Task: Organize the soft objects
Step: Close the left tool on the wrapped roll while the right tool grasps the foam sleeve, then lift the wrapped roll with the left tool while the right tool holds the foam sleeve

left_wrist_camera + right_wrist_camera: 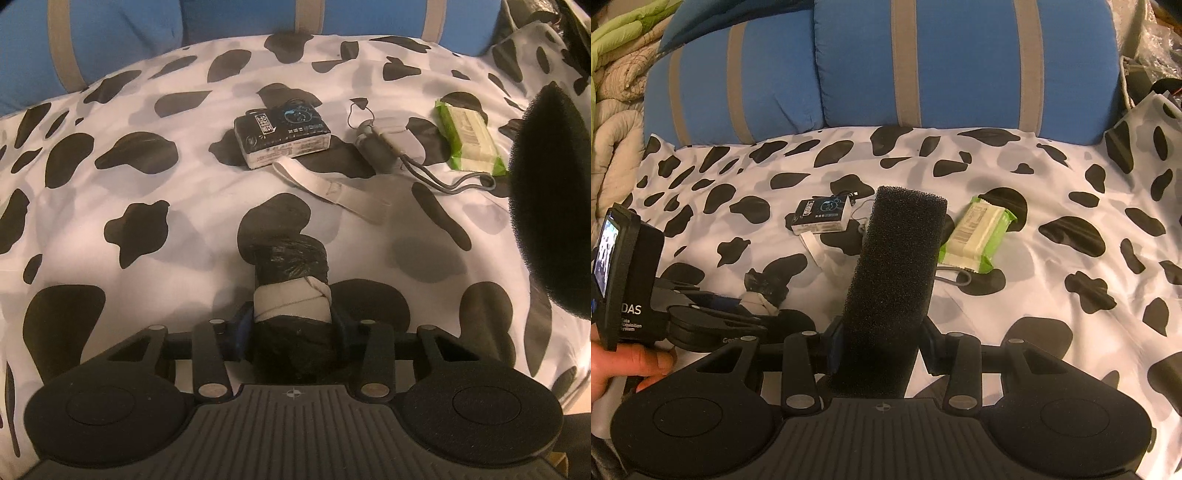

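Note:
In the left wrist view my left gripper is shut on a black plastic roll with a white band, its blue pads against both sides just above the cow-print sheet. The right wrist view shows my right gripper shut on a tall black foam block, held upright over the sheet. The foam block also fills the right edge of the left wrist view. To the lower left in the right wrist view are the left gripper and its roll.
On the sheet lie a black tissue pack, a white strap, a grey rolled item with a cord and a green wipes pack. Blue pillows with grey stripes stand behind. A person's hand holds the left gripper.

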Motion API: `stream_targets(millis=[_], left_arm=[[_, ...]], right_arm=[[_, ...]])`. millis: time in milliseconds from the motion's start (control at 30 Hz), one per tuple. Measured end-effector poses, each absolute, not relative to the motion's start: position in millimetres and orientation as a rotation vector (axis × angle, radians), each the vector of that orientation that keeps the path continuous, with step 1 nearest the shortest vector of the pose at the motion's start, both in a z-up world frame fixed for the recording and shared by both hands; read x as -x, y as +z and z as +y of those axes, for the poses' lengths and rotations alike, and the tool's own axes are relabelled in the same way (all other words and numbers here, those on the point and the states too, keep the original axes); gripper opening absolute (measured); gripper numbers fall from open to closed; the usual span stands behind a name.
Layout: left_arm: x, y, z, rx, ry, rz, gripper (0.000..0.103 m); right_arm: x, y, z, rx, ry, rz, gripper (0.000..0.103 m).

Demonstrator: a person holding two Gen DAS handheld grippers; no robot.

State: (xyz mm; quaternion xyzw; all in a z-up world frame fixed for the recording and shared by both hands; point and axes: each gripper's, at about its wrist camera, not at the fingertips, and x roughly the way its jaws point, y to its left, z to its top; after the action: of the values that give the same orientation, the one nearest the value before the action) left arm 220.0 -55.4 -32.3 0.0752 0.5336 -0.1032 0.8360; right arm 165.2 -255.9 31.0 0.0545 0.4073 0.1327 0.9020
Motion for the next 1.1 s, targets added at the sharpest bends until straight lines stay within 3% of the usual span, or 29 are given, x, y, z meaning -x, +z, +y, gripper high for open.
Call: stream_targets(millis=[1100], left_arm=[[-159.0, 30.5, -41.4, -0.052, -0.320, 0.943, 0.041]], right_arm=[[-117.5, 36.0, -231.3, -0.046, 0.279, 0.820, 0.044]])
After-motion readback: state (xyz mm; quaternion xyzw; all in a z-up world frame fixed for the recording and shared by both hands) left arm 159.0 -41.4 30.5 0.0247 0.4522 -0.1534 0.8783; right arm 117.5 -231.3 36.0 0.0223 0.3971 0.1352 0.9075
